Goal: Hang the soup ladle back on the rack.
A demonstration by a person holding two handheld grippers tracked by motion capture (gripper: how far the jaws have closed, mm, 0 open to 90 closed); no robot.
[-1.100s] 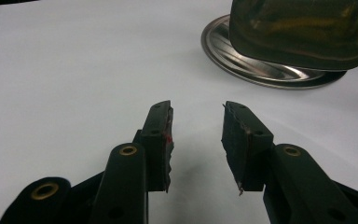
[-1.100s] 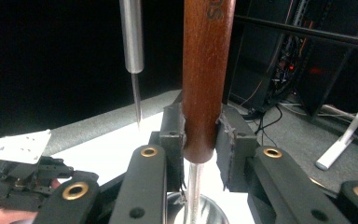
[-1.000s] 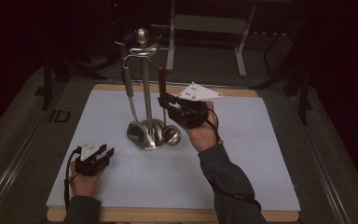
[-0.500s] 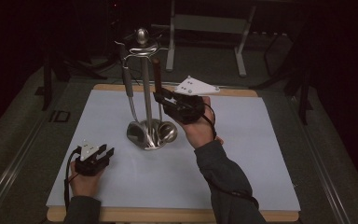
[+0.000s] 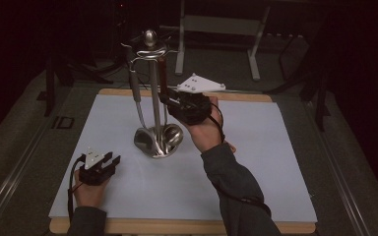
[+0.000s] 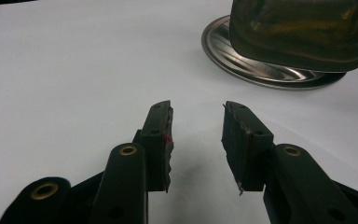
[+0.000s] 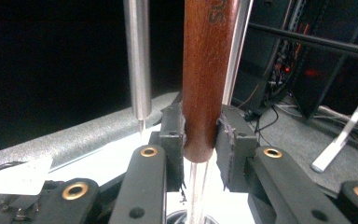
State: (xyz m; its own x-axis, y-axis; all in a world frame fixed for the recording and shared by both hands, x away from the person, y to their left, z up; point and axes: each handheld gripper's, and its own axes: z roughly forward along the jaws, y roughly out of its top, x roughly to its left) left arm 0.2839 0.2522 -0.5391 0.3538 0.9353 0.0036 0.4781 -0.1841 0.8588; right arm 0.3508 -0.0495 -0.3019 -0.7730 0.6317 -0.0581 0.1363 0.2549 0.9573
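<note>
Wooden handle (image 7: pixel 204 79) of a kitchen tool hangs on the metal rack (image 5: pixel 153 98), and the right tongs (image 5: pixel 170 101) pinch it near its lower end, likely to lift it off its hook. Left tongs (image 6: pixel 196 135) rest released on the white surface (image 5: pixel 275 162), waiting.

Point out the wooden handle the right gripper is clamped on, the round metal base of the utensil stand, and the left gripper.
wooden handle (image 7: pixel 204 93), right gripper view, mid-shaft above the pads.
stand base (image 6: pixel 242 60), left gripper view, ridged rim.
left gripper (image 6: pixel 197 135), left gripper view, midway between its open fingertips.
</note>
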